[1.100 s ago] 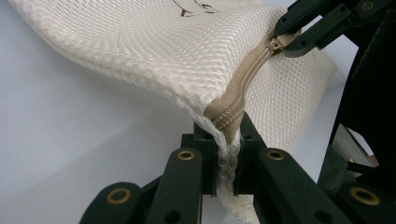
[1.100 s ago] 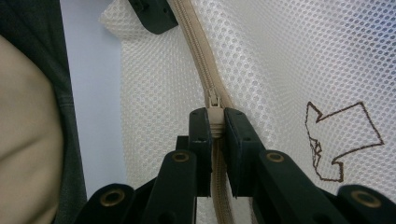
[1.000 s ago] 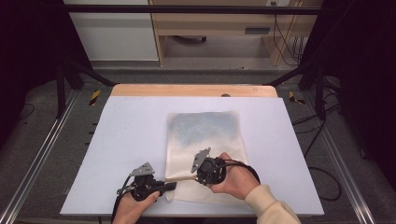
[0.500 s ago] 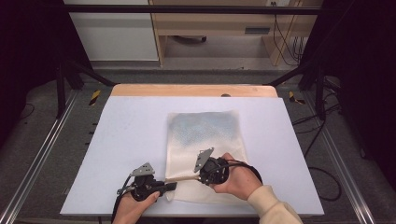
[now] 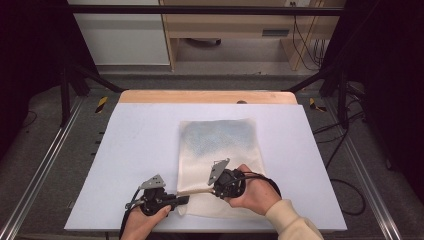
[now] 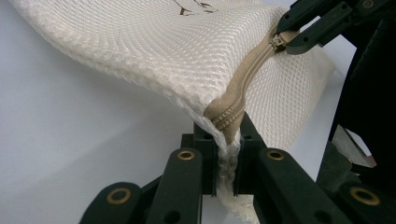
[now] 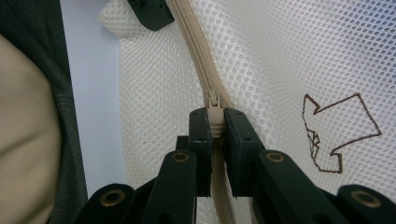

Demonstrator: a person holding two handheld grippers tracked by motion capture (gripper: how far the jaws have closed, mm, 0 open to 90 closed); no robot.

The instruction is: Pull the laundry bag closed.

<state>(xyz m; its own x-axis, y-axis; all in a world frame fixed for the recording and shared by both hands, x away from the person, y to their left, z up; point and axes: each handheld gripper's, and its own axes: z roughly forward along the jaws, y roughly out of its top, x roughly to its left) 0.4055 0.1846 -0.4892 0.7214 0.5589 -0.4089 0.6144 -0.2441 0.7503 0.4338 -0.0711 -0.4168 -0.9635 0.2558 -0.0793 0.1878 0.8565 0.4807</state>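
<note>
The left gripper (image 6: 227, 154) is pressed together on the end of the mesh bag (image 6: 154, 51), pinching the bunched cream fabric just where the tan zipper (image 6: 243, 84) stops. In the high view this gripper (image 5: 182, 200) sits at about 7 o'clock on the worktop (image 5: 135, 140), held in the person's left hand (image 5: 145, 222), its tips pointing toward 3 o'clock at the bag's near left corner.

The right gripper (image 7: 216, 128) is pinched on the zipper pull (image 7: 214, 103), its two black jaws closed on either side of the small tan slider. From above, the right gripper (image 5: 215, 189) lies at about 6 o'clock, gripped by the right hand (image 5: 252, 192) in a cream sleeve (image 5: 292, 225), aimed toward 9 o'clock along the bag's near edge. The stretch of zipper (image 5: 195, 191) between the two grippers is lifted off the worktop and pulled taut.

The mesh bag (image 5: 220, 150) lies flat in the middle of the pale worktop, running from the grippers away toward 12 o'clock, its far half tinted bluish. A brown outlined logo (image 7: 338, 133) is printed on the mesh to the right of the zipper (image 7: 194, 46) in the right gripper view. A wooden strip (image 5: 207, 97) borders the worktop's far edge
</note>
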